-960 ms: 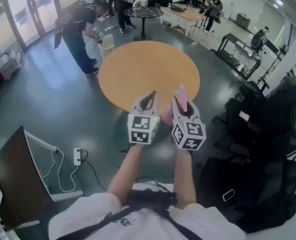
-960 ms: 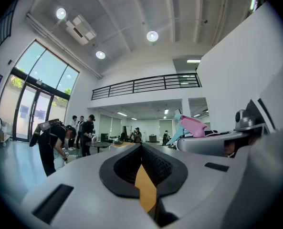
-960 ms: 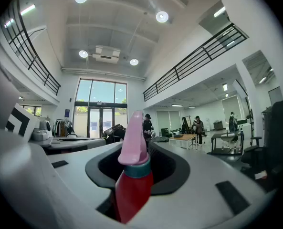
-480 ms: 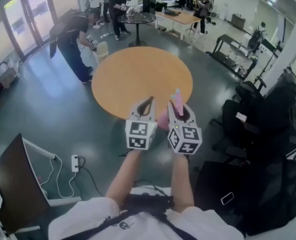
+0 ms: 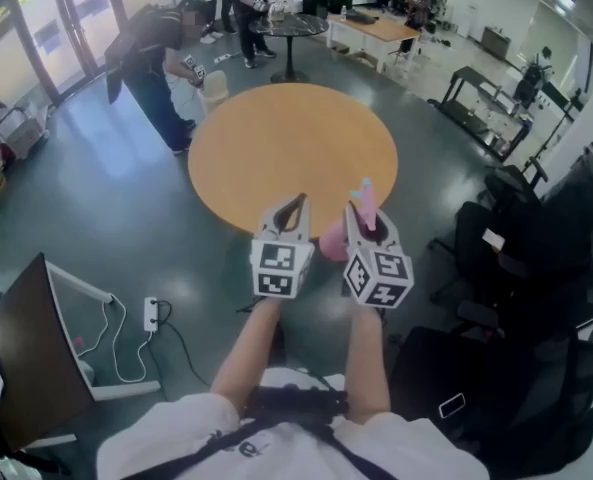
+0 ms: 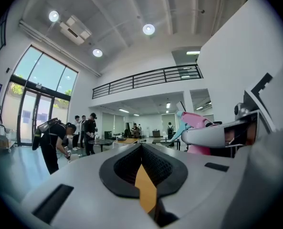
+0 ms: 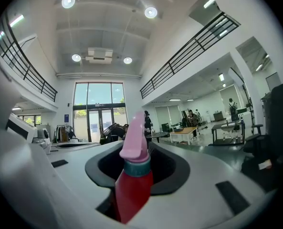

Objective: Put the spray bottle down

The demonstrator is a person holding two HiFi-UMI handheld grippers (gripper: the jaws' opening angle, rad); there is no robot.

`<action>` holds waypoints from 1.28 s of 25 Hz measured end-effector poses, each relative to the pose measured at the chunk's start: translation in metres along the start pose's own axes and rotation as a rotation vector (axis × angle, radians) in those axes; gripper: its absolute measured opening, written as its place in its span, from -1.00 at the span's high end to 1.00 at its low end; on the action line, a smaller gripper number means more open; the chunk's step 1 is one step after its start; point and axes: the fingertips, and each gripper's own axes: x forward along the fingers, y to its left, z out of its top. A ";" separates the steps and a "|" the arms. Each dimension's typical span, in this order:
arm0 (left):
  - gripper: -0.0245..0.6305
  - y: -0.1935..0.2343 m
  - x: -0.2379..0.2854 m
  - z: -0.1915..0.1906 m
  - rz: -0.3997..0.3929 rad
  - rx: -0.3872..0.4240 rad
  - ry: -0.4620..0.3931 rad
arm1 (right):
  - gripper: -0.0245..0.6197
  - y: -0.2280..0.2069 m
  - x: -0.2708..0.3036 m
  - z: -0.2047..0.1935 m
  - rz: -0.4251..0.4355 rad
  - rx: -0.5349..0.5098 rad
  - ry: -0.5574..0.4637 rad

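A spray bottle (image 5: 366, 206) with a pink trigger head, a teal collar and a red body (image 7: 133, 181) stands upright between the jaws of my right gripper (image 5: 362, 220), which is shut on it. Its pink base (image 5: 333, 241) shows below, between the two grippers. The bottle hangs over the floor just short of the near edge of the round orange table (image 5: 292, 148). My left gripper (image 5: 290, 211) is held level beside it on the left, jaws together and empty. From the left gripper view the bottle's head (image 6: 194, 122) shows at the right.
Several people stand at the far left, one of them (image 5: 154, 53) bending beside the table. A black round table (image 5: 290, 26) and a wooden desk (image 5: 374, 30) stand behind. Black chairs and bags (image 5: 521, 268) crowd the right. A power strip (image 5: 154, 313) with cables lies on the floor at left.
Both grippers stay side by side before the table's near edge, the bottle still gripped. The head view has shifted slightly.
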 end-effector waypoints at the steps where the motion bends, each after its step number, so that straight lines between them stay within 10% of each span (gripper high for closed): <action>1: 0.89 0.002 0.010 0.000 -0.010 0.015 0.001 | 0.44 -0.001 0.010 0.000 0.004 -0.003 0.004; 20: 0.89 0.138 0.211 0.002 -0.078 -0.032 0.040 | 0.44 -0.011 0.240 0.015 0.002 -0.004 0.017; 32: 0.89 0.157 0.256 -0.025 -0.157 -0.118 0.077 | 0.44 -0.017 0.283 0.003 -0.041 -0.045 0.064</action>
